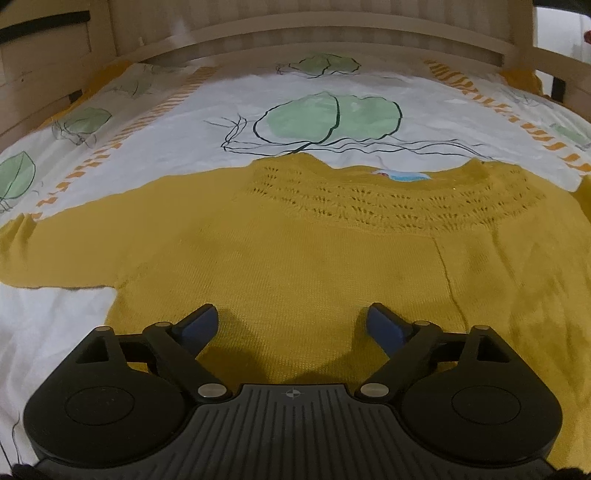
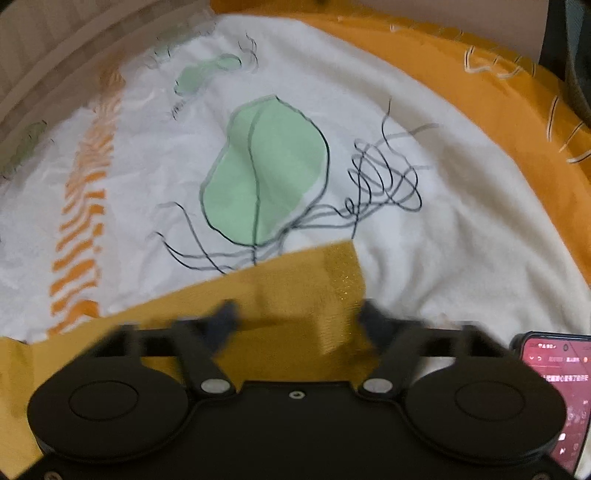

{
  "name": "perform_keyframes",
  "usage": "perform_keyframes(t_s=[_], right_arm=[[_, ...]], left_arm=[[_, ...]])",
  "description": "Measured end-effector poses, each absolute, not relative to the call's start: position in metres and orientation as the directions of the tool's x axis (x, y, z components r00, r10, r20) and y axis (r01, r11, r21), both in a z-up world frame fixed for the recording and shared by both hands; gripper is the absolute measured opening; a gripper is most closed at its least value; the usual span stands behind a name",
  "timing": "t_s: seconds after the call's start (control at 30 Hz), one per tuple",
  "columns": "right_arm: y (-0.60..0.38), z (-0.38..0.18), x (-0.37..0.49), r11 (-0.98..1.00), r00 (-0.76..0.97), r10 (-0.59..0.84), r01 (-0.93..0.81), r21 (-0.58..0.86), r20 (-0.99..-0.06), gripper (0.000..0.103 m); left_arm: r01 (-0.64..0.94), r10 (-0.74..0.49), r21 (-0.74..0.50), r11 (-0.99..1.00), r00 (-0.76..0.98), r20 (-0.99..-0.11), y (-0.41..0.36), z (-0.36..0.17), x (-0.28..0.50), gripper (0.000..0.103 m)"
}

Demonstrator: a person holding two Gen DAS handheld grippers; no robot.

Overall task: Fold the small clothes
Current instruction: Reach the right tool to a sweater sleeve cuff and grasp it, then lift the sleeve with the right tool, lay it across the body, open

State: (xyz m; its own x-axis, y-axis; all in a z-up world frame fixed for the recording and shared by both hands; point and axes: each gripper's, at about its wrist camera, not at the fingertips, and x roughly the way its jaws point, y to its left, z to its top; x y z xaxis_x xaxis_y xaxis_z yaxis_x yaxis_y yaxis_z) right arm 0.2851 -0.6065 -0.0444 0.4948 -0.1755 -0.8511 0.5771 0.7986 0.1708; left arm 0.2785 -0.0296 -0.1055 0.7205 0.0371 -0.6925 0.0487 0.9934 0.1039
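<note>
While both the left gripper and right gripper stand wide, the mustard-yellow knitted jumper lies unfolded; its sleeve cuff at one o'clock may slip a shallow pinch.

right claw blurred, phone cut off

Indoor light is dim and warm, giving both views a yellowish cast and a soft, grainy look. In the left wrist view the picture is fairly sharp: the knit of the sweater reads clearly, and the left gripper throws two soft dark shadows onto it just below its fingers. Fisheye bending curves the headboard and darkens the corners. The right wrist view is smeared by motion blur: the right gripper and the sheet print look streaked. The phone screen glows red.
</note>
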Motion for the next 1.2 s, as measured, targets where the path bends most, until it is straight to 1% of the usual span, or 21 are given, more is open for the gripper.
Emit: perform_keyframes(t_s=[0.03, 0.07, 0.1, 0.23, 0.3, 0.5, 0.67, 0.83, 1.03, 1.1, 1.13, 1.17, 1.2], right_arm=[[-0.605, -0.039, 0.284, 0.796, 0.49, -0.185, 0.583, 0.162, -0.852, 0.025], [-0.605, -0.035, 0.284, 0.795, 0.498, -0.174, 0.58, 0.177, -0.85, 0.016], [-0.603, -0.029, 0.282, 0.793, 0.512, -0.168, 0.578, 0.194, -0.842, 0.016], [-0.577, 0.007, 0.286, 0.828, 0.564, -0.194, 0.533, 0.175, -0.803, 0.015], [-0.558, 0.03, 0.289, 0.849, 0.6, -0.176, 0.494, 0.188, -0.781, 0.015], [-0.475, 0.096, 0.31, 0.914, 0.71, -0.038, 0.309, 0.263, -0.703, 0.015], [-0.385, 0.123, 0.337, 0.927, 0.737, 0.143, 0.135, 0.351, -0.661, 0.015], [-0.291, 0.112, 0.369, 0.899, 0.698, 0.329, -0.025, 0.438, -0.636, 0.015], [-0.195, 0.065, 0.396, 0.85, 0.617, 0.481, -0.153, 0.504, -0.623, 0.016], [-0.171, 0.049, 0.394, 0.843, 0.6, 0.507, -0.194, 0.502, -0.619, 0.025], [-0.161, 0.043, 0.392, 0.842, 0.598, 0.513, -0.21, 0.496, -0.616, 0.025], [-0.157, 0.037, 0.39, 0.841, 0.597, 0.518, -0.224, 0.492, -0.612, 0.028], [-0.154, 0.032, 0.388, 0.843, 0.597, 0.517, -0.231, 0.486, -0.613, 0.034]], left_arm=[[0.049, 0.036, 0.102, 0.994, 0.721, -0.693, -0.029, -0.106, 0.279, 0.09], [0.049, 0.035, 0.102, 0.994, 0.722, -0.691, -0.029, -0.106, 0.279, 0.09], [0.049, 0.036, 0.102, 0.994, 0.722, -0.691, -0.029, -0.106, 0.278, 0.09], [0.048, 0.032, 0.097, 0.994, 0.723, -0.69, -0.028, -0.107, 0.278, 0.09], [0.048, 0.029, 0.092, 0.995, 0.724, -0.689, -0.028, -0.107, 0.278, 0.09], [0.044, 0.028, 0.09, 0.995, 0.739, -0.673, -0.027, -0.109, 0.275, 0.09], [0.044, 0.022, 0.082, 0.996, 0.741, -0.671, -0.025, -0.109, 0.274, 0.09], [0.046, 0.008, 0.063, 0.997, 0.74, -0.672, -0.022, -0.109, 0.274, 0.09], [0.052, -0.012, 0.04, 0.998, 0.739, -0.674, -0.019, -0.108, 0.274, 0.09], [0.053, -0.012, 0.039, 0.998, 0.739, -0.673, -0.019, -0.109, 0.274, 0.09], [0.053, -0.013, 0.039, 0.998, 0.739, -0.673, -0.019, -0.109, 0.275, 0.09], [0.053, -0.014, 0.038, 0.998, 0.739, -0.674, -0.019, -0.109, 0.275, 0.09], [0.053, -0.014, 0.038, 0.998, 0.739, -0.674, -0.019, -0.109, 0.275, 0.09]])
